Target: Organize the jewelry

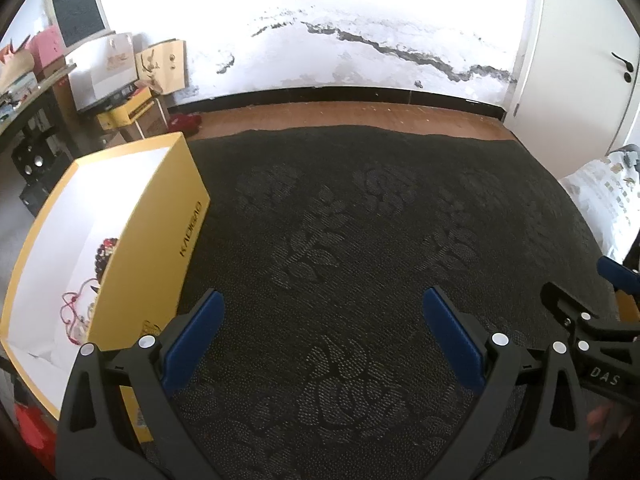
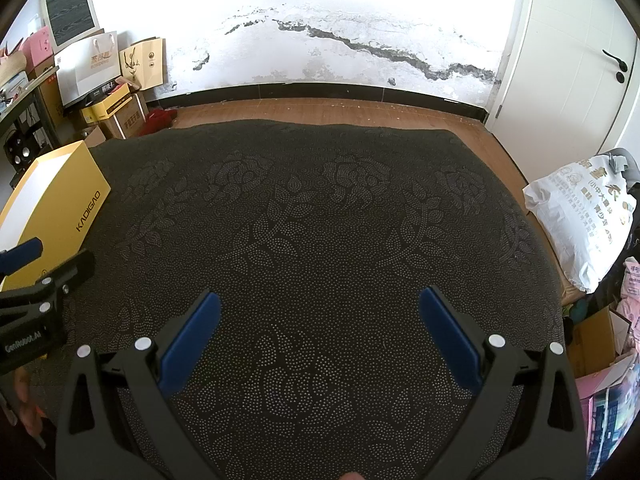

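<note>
1. Hovering over the dark floral-patterned counter point(image 1: 340, 240), the left claw point(image 1: 320, 332) sat at the bottom of the left wrist view with its blue fingers point(image 1: 196, 336) spread wide apart and nothing between them.
2. Same deal on the other side: the right claw point(image 2: 320, 332) had its blue fingers point(image 2: 448, 340) wide apart too, empty, low in the right wrist view above bare counter point(image 2: 320, 220).
3. The yellow box point(image 1: 148, 240) stood at the left edge of the left wrist frame, open on top, white inside, resting on the counter just beside the left claw's left finger. In the right wrist view the same box point(image 2: 60, 208) showed up at mid left, well apart from the right claw.
4. The jewelry was inside that box: a beaded bracelet point(image 1: 105, 254) with dark and reddish beads against the near wall, and below it a tangle of red cord point(image 1: 74, 312) with small bits on it. Couldn't really make out the individual pieces.
5. Each claw peeked into the other's view at the frame edge, so they were side by side.
6. Behind the counter there was wood floor point(image 2: 320, 110), a cracked white wall point(image 2: 340, 40) across the top, and a white door point(image 2: 568, 60) at upper right.
</note>
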`<state>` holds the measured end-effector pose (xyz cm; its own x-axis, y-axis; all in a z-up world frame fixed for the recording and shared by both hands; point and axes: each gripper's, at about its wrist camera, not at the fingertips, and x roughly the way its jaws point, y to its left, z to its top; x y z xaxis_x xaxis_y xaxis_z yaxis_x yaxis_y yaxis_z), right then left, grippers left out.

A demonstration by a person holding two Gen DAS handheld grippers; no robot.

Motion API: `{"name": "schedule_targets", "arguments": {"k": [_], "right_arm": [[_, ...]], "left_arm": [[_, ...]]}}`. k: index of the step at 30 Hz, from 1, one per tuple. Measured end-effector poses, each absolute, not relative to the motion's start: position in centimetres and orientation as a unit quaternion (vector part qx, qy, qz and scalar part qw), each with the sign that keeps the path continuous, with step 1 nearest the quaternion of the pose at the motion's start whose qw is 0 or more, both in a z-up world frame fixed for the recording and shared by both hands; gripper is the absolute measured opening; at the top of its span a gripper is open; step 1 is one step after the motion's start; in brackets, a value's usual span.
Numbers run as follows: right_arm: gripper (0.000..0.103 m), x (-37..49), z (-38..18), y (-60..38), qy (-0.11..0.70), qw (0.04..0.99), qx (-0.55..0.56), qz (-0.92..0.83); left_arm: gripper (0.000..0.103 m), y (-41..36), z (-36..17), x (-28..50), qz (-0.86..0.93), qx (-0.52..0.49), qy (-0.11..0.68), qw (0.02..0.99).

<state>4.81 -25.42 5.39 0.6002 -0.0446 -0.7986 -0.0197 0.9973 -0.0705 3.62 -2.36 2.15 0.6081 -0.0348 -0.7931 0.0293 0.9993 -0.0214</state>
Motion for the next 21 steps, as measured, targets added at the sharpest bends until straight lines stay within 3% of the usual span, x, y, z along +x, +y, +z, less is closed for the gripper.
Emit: {"name": "schedule_targets", "arguments": {"k": [21], "right_arm": [[0.096,4.77,5.4,-25.59,0.447,0.894,-0.035,-0.008]], "left_arm": [[0.097,-2.09,2.18,3.41,0.0,-0.009,0.431,0.902]]}}
